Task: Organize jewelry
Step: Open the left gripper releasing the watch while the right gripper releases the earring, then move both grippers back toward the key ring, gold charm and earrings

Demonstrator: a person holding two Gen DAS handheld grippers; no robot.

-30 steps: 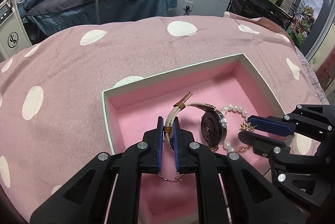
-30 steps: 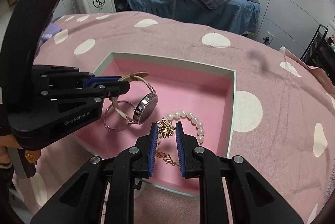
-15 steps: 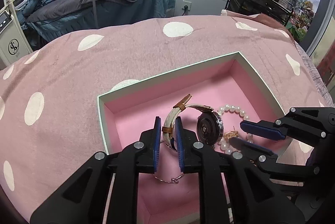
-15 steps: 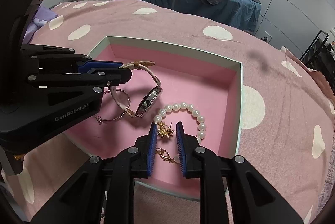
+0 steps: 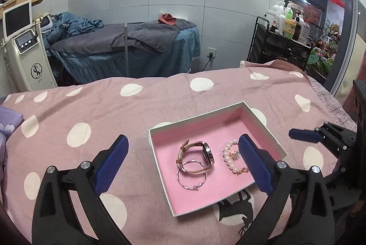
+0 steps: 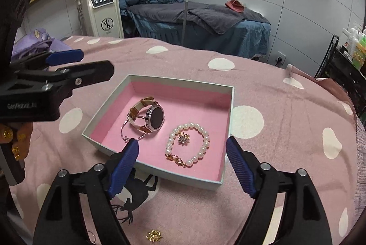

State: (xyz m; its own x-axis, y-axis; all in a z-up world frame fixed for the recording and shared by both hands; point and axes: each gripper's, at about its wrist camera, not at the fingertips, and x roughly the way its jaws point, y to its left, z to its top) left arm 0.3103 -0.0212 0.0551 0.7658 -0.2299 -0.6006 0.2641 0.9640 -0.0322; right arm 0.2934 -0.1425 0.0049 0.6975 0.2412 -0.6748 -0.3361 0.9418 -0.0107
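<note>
A pale box with a pink lining (image 5: 263, 130) (image 6: 160, 170) sits on the pink polka-dot cloth. In it lie a watch (image 5: 207, 153) (image 6: 155, 118) with a tan strap, a thin bangle (image 5: 192, 177) (image 6: 133, 134), a pearl bracelet (image 5: 228, 159) (image 6: 202, 148) and a small gold brooch (image 5: 234, 155) (image 6: 183, 137). My left gripper (image 5: 183, 153) is open and empty, raised above the box's near left. My right gripper (image 6: 181, 158) is open and empty, above the box's near edge. A gold earring (image 6: 154, 235) lies on the cloth below the right gripper.
The polka-dot cloth (image 5: 91, 112) covers the bed. A purple pillow (image 6: 36, 41) lies at the left edge. Behind stand a white machine (image 5: 29, 57), a blue massage bed (image 5: 128, 48) and a black trolley with bottles (image 5: 283, 39).
Both grippers have opened, let go of the watch strap and the brooch, and pulled back and up from the box. The jewelry now lies loose inside.
</note>
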